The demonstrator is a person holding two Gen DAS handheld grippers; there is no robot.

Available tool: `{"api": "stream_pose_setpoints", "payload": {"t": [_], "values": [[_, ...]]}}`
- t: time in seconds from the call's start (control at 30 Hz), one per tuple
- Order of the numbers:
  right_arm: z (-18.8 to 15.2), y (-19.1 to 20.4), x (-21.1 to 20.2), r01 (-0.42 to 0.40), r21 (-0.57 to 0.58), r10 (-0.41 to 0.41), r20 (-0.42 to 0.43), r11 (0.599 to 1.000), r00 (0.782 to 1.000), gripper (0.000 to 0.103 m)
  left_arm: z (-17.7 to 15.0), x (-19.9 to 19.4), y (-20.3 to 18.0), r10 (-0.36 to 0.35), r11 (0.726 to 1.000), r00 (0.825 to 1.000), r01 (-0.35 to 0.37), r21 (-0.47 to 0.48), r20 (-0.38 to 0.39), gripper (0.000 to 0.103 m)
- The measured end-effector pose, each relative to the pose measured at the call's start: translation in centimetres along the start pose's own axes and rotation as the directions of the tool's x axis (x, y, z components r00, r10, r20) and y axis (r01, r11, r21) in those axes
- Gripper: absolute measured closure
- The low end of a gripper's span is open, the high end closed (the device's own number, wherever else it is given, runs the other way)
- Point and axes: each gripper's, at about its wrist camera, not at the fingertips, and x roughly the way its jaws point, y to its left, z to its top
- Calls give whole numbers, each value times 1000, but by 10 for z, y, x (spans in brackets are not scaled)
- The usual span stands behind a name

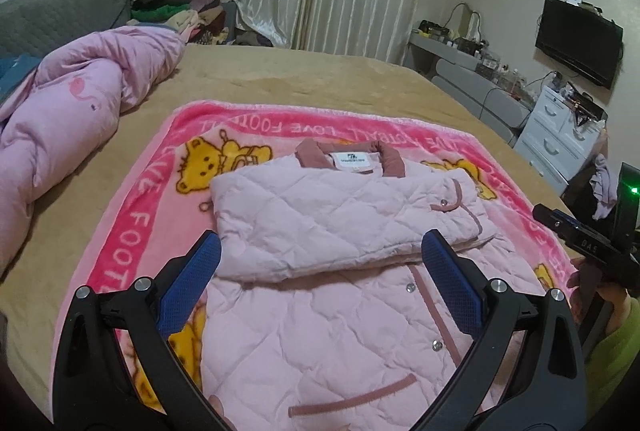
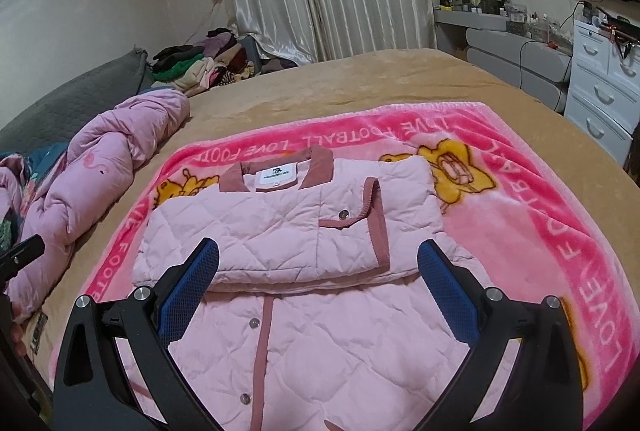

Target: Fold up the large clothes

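A pale pink quilted jacket with a darker pink collar and trim lies front up on a pink cartoon blanket. Both sleeves are folded across its chest. My left gripper hovers open above the jacket's middle, blue pads spread wide with nothing between them. My right gripper is also open over the jacket, just below the folded sleeves. The right tool's black body and the hand holding it show at the right edge of the left wrist view.
The blanket lies on a tan bed cover. A bunched pink duvet sits at the left. A clothes pile, curtains, a white drawer unit and a wall TV stand beyond the bed.
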Motion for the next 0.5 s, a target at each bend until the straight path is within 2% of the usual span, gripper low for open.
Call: {"api": "stream_pose_setpoints", "payload": {"t": [0.17,0.27,0.5], "values": [[-9,-8,-12,-15,18,15,7,1000,1000,4,-23,-10,-2,-17,1000,1000,17,-17,-10,9],[-16,-12,-16,-20,26,20,-4,999,1000,4,-34,-19,-5,-3,1000,1000,3,-16,9,9],[-28,-17,-30,-26,19,26,-7,999,1000,4,-51,-27,-13,15,1000,1000,-15,-9,-12,9]]}}
